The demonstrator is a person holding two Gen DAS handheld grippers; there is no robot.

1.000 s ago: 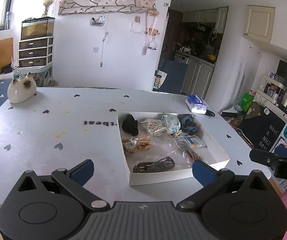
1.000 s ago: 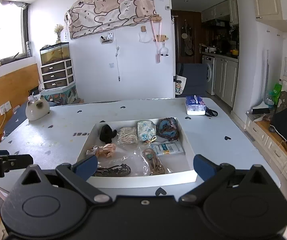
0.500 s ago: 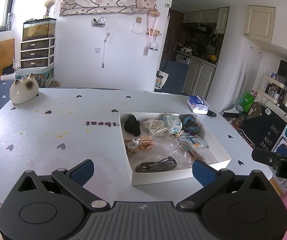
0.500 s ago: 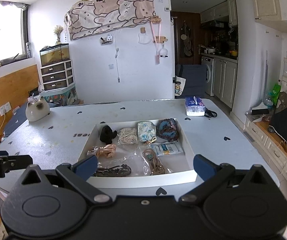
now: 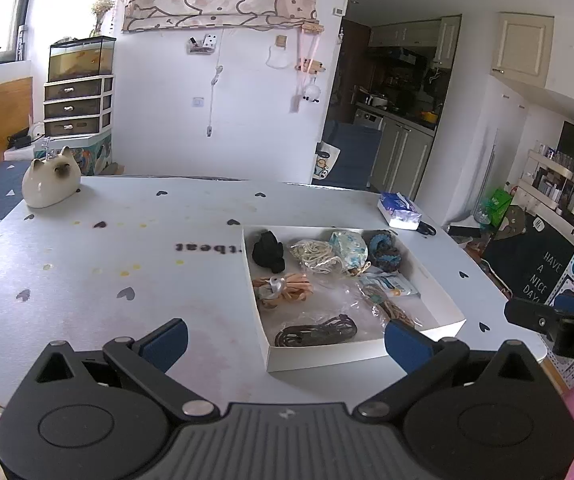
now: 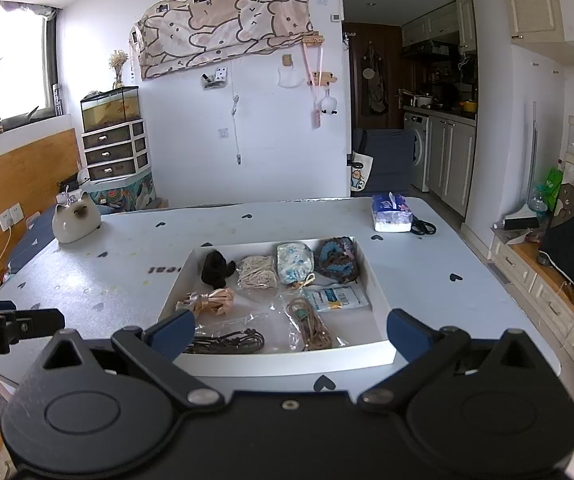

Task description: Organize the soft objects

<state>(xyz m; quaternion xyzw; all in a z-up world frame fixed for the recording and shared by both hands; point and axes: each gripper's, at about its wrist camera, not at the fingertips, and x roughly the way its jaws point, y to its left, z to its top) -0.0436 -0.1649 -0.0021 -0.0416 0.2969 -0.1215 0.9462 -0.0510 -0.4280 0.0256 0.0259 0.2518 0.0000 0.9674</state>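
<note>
Jaws stand wide apart on both the left gripper (image 5: 285,340) and the right gripper (image 6: 291,330), each empty above the near edge of the tabletop (image 5: 127,248). Just beyond the right gripper's jaws sits the white tray (image 6: 287,360); from the left gripper it lies ahead and to the right. Inside it lie a black plush (image 6: 215,267), cream cord bundle (image 6: 258,274) and dark cord (image 6: 227,342).

White tray (image 6: 375,280) of soft items, right tool (image 6: 289,330) spread wide, empty

The left gripper (image 5: 285,340) has drifted slightly; the white tray (image 5: 323,356) sits lower in view.
</note>
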